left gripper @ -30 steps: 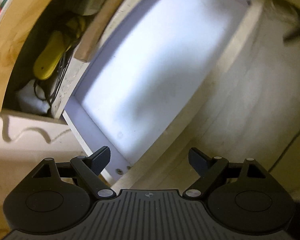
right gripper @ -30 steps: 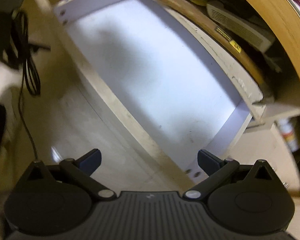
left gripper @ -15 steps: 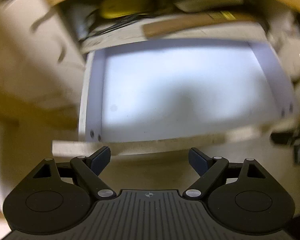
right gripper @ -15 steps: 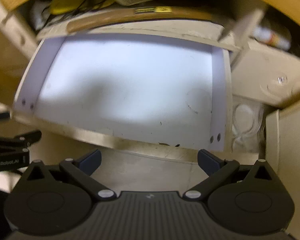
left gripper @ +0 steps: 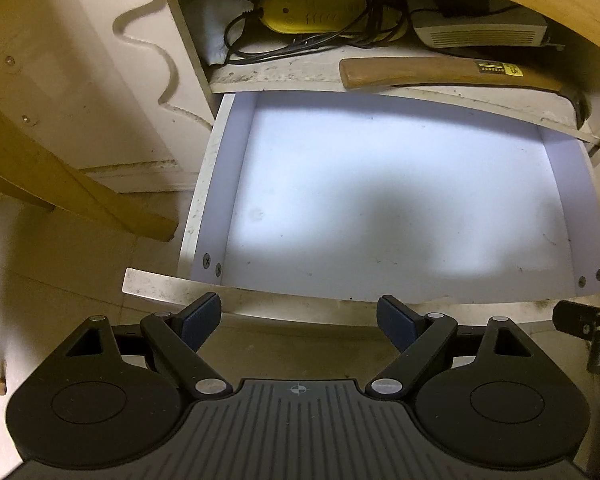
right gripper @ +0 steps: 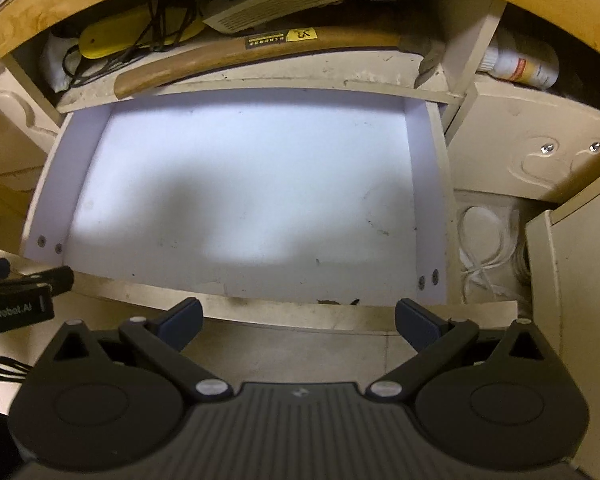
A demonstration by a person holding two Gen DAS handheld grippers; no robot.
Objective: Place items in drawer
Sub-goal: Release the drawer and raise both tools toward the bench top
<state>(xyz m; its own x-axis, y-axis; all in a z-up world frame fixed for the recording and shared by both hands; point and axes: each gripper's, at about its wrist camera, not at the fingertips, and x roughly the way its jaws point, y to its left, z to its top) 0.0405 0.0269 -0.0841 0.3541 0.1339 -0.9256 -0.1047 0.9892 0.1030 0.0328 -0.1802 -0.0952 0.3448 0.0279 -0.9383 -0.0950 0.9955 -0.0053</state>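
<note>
Nearest, the left hand-held gripper (left gripper: 300, 318) is hovering with its fingers spread wide and gripping nothing, just short of the drawer's front panel. The right hand-held gripper (right gripper: 299, 320) is hovering likewise, spread and holding nothing; its tip is showing at the right edge of the left view (left gripper: 584, 322), and the left one is showing at the left edge of the right view (right gripper: 24, 284).

Just beyond the fingers, the drawer (left gripper: 216, 184) is standing pulled out, its white floor lying bare and brightly lit, with screws showing at the near corners. In the right view the drawer (right gripper: 430, 184) is filling the middle of the frame. To its right, a coil of white cord (right gripper: 484, 240) is lying in a lower recess.

Farther back, on the shelf (left gripper: 284, 76) directly above the drawer, a wooden handle (left gripper: 440, 74) is lying lengthwise along the front edge. Behind it, a yellow device (left gripper: 312, 12) is sitting tangled in black cables, with a grey box (left gripper: 480, 28) to its right. In the far right compartment, a bottle (right gripper: 520, 66) is lying on its side.
</note>
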